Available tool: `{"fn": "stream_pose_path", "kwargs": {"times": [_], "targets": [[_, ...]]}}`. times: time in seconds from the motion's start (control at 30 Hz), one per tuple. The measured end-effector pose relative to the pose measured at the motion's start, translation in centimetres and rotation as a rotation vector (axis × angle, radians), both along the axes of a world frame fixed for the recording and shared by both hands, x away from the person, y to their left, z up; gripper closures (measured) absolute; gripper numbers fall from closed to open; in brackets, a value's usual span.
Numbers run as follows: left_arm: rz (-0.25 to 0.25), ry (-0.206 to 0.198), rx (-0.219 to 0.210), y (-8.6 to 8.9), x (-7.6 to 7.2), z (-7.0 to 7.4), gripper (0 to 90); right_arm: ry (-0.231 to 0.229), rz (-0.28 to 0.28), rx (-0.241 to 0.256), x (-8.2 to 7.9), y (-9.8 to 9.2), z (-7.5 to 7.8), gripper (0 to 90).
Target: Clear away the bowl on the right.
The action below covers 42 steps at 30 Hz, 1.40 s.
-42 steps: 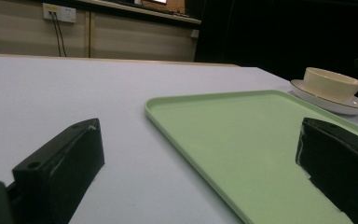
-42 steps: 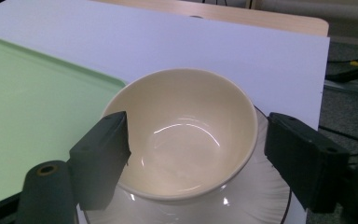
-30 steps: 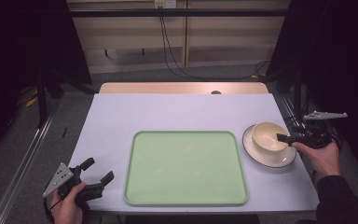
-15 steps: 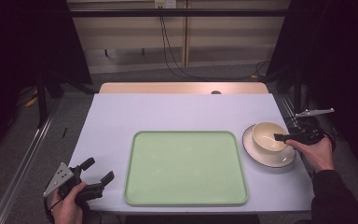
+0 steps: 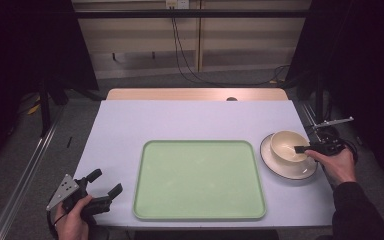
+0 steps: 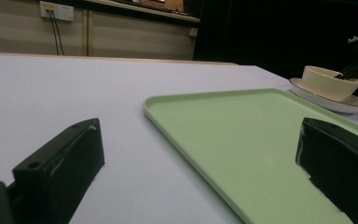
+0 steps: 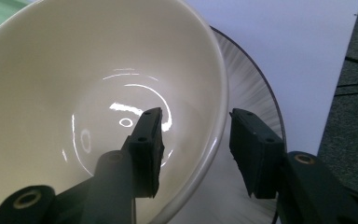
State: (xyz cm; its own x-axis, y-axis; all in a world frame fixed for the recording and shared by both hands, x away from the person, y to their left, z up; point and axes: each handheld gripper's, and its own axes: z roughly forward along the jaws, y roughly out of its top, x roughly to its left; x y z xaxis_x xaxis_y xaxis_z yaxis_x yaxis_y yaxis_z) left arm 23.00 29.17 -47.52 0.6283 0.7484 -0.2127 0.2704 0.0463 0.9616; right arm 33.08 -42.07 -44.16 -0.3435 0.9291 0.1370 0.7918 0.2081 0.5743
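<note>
We work at a pale lilac table (image 5: pixel 195 120) in a dark room, a wide light-green plastic tray (image 5: pixel 200 179) lying in the middle. At the right edge, a cream ceramic bowl (image 5: pixel 287 145) sits on a white saucer with a dark rim (image 5: pixel 280 169). Our right gripper (image 7: pixel 193 147) straddles the bowl's near wall, one jaw inside, one outside, a gap showing on both sides. Our left gripper (image 5: pixel 102 191) rests at the table's near left corner beside the tray, jaws spread wide and holding nothing.
</note>
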Motion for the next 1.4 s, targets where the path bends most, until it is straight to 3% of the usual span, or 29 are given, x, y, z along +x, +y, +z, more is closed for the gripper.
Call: {"fn": "stream_pose_path", "kwargs": {"times": [0.23, 0.37, 0.53, 0.6, 1.03, 1.1, 1.4], "targets": [[0.001, 0.001, -0.001, 0.03, -0.02, -0.01, 1.1, 0.043, 0.009, 0.009, 0.53, 0.59, -0.36, 66.3], [0.001, 0.001, -0.003, 0.03, -0.02, -0.02, 1.1, 0.038, -0.003, 0.027, 0.62, 0.34, -0.4, 70.1], [0.0, 0.0, 0.001, 0.05, -0.03, 0.0, 1.1, 0.032, -0.023, 0.002, 0.67, 0.29, -0.35, 79.3], [-0.001, 0.0, 0.002, 0.06, -0.03, 0.0, 1.1, 0.038, -0.021, 0.019, 0.69, 0.32, -0.27, 81.8], [-0.005, 0.002, -0.001, 0.11, -0.06, 0.0, 1.1, 0.053, -0.039, 0.023, 0.72, 0.36, -0.04, 83.3], [0.002, 0.002, -0.004, 0.07, -0.05, -0.01, 1.1, 0.055, -0.045, 0.061, 0.64, 0.17, 0.01, 83.8], [0.0, 0.002, -0.004, 0.07, -0.04, -0.01, 1.1, 0.045, -0.048, 0.094, 0.36, -0.1, 0.16, 83.9]]}}
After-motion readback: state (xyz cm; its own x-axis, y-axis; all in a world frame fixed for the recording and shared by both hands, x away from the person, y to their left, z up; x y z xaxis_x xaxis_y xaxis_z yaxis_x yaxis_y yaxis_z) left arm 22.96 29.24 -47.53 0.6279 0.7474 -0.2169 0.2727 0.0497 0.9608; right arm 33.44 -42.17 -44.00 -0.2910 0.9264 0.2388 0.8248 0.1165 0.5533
